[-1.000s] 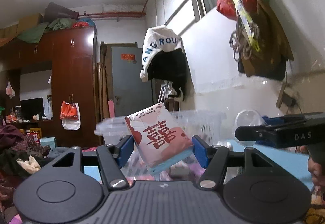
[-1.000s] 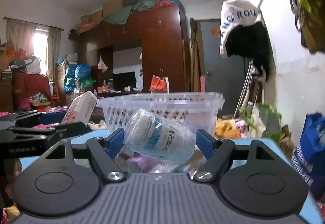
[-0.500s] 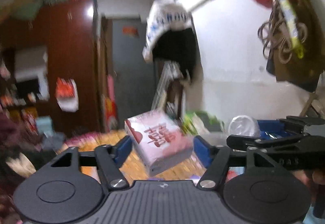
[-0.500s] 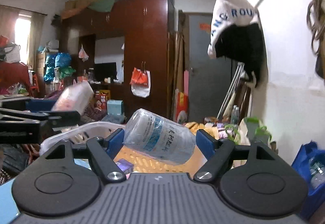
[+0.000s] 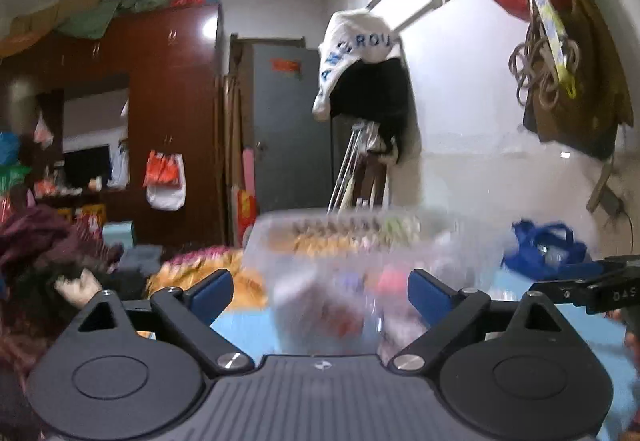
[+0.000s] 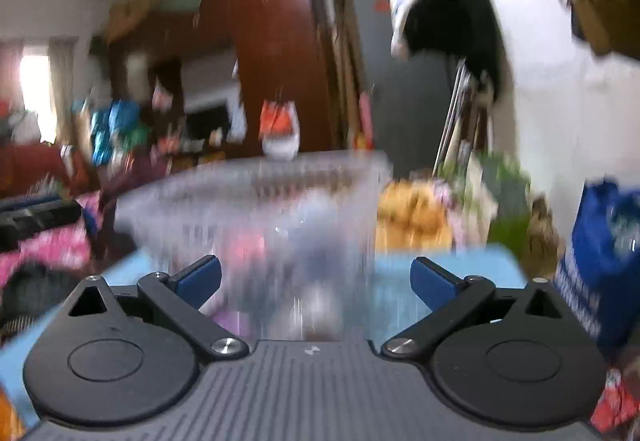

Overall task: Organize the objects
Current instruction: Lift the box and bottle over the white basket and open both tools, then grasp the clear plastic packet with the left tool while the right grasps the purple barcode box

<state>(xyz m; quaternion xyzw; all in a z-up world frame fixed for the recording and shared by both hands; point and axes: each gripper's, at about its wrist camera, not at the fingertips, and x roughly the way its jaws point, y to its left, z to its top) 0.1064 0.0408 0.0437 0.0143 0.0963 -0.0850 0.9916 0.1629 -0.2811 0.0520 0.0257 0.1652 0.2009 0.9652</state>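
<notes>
Both wrist views face the clear basket (image 5: 340, 241) (image 6: 260, 201) closely, side by side

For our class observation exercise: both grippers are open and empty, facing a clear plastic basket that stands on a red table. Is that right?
One detail is wrong: the table is light blue, not red, as the right wrist view shows. The rest holds: left gripper and right gripper are open and empty, facing the clear plastic basket.

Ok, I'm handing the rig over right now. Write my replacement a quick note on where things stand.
Left gripper: open, empty.
Right gripper: open, empty.
Both face the clear plastic basket on the blue table.
The basket holds blurred items; motion blur stops me from identifying them.
Done: nothing is left in either gripper.
Left: check the table for stray items once the view steadies.
</notes>
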